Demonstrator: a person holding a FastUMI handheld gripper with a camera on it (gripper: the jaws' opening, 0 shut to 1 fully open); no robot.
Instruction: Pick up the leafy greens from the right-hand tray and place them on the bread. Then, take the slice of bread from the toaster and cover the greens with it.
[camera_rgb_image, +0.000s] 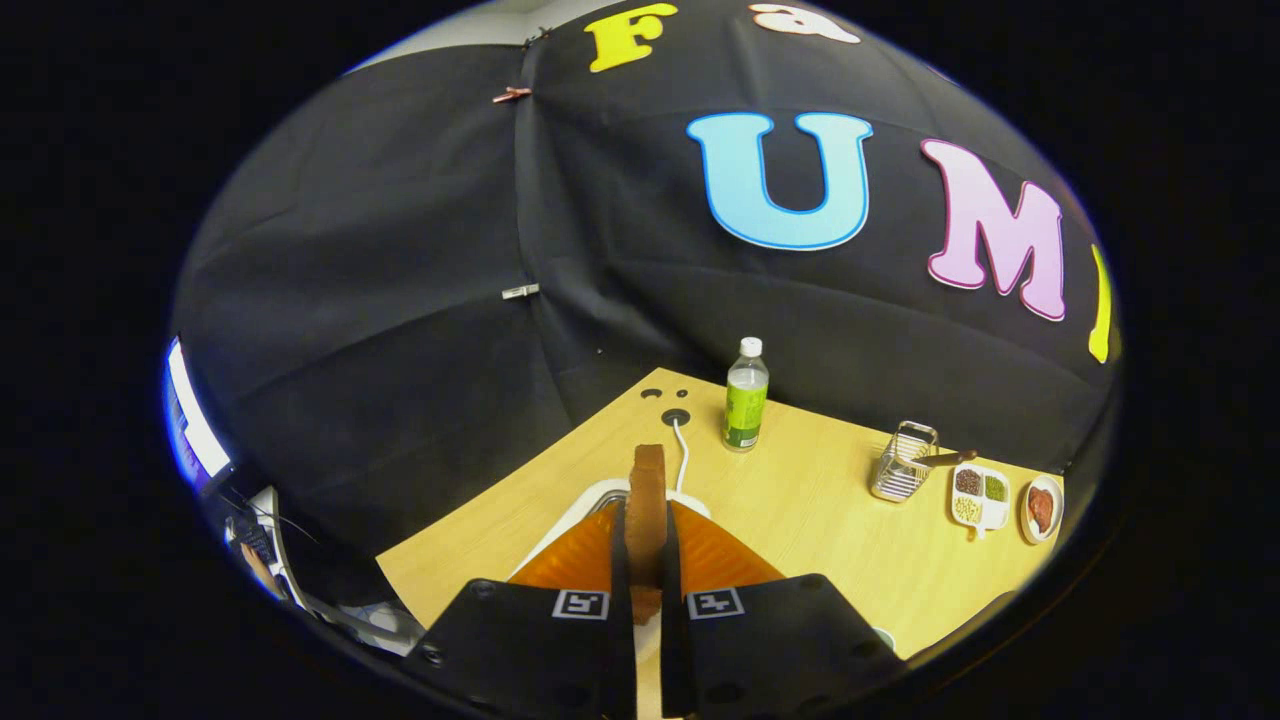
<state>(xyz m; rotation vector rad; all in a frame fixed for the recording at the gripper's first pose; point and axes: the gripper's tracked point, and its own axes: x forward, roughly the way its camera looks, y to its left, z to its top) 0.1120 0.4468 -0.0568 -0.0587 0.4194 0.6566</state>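
Gripper view: a pale wood-grain counter (820, 520) is seen against black cloth walls. The gripper (647, 560) is pressed onto an upright brown slice of bread (650, 490), held edge-on above the white toaster (590, 500). Beyond are set a plastic bottle (746, 395), a wire basket (903, 462) and a compartmented dish (980, 497).

A bottle (746, 395) stands near the bench's (810, 520) far corner; a wire basket (903, 462), a divided tray (980, 497) and a plate (1041, 509) line its right edge.

Toaster (600, 497) mostly hidden behind gripper (646, 545) fingers
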